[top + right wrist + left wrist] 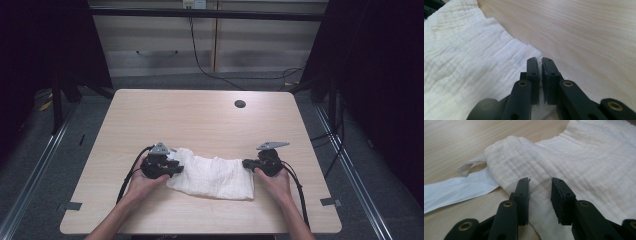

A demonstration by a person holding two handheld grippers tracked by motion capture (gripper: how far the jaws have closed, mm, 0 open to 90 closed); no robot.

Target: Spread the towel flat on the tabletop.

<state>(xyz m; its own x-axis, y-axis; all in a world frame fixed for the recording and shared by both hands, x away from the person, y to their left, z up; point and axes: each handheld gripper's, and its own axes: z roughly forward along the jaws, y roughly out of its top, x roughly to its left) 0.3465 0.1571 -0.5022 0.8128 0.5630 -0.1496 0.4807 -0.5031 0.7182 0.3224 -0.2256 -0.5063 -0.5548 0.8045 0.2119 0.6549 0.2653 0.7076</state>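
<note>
On the near half of the light wooden table (200,115), a white crinkled cloth (212,175) lies folded in a band that runs from 9 o'clock to 3 o'clock in the high view, with a gripper at each end. At the 9 o'clock end the person's left hand (142,182) carries the left gripper (172,167), its jaws pointing toward 3 o'clock into the cloth. In the left gripper view that left gripper (540,188) has its jaws set a narrow gap apart, a ridge of cloth (579,162) rising between them; the pads stand just off the fabric rather than pinching it. At about 9 o'clock of that view a thin white tape or strap (454,191) trails from the cloth across the wood, with a small loop (467,167) above it.

At the 3 o'clock end the right hand (272,180) holds the right gripper (247,164), jaws pointing toward 9 o'clock. In the right gripper view the right gripper (540,66) is nearly closed, only a slit between the pads, clamped on the cloth's edge (521,50); the cloth (461,62) spreads from there toward 9 and 10 o'clock, bare table (586,37) toward 1 o'clock.

A dark round hole (240,104) sits in the tabletop at 12 o'clock, well apart from the cloth.
</note>
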